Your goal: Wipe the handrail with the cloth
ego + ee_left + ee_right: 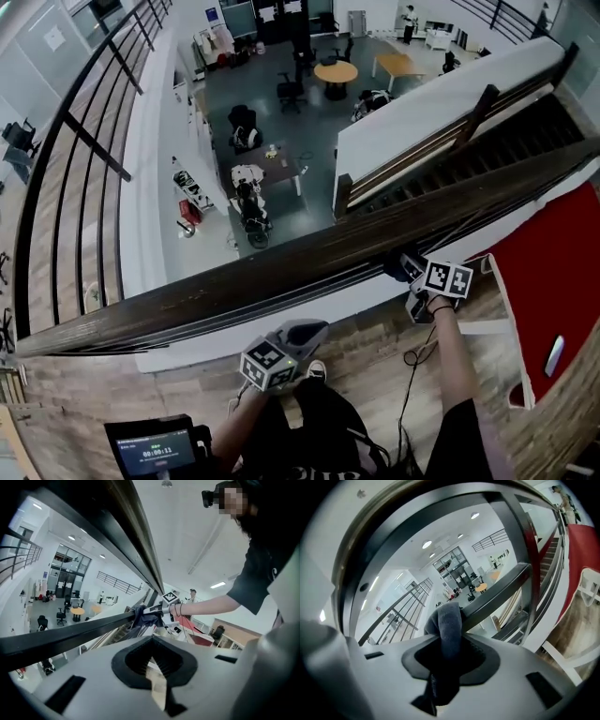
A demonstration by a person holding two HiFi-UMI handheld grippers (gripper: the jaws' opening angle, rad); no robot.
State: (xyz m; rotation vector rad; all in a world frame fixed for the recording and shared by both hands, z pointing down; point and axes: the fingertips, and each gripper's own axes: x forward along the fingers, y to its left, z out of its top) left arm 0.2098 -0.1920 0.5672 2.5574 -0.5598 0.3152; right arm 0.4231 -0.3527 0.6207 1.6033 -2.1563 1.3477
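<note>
The dark wooden handrail (281,267) runs on a slant from lower left to upper right, above a drop to the floor below. My right gripper (412,272) is at the rail's near side, shut on a dark grey cloth (401,265). In the right gripper view the cloth (447,620) bulges out of the right gripper (450,644) against a rail bar (497,590). The left gripper view shows the cloth (140,616) bunched on the bar (70,632). My left gripper (300,333) hangs below the rail and apart from it; the left gripper (152,660) looks shut on nothing.
A red carpet (553,272) covers the floor at the right. A small screen device (150,450) sits at the lower left. A black cable (412,375) trails down beside my right forearm. Beyond the rail lie a staircase (450,141) and an office floor far below.
</note>
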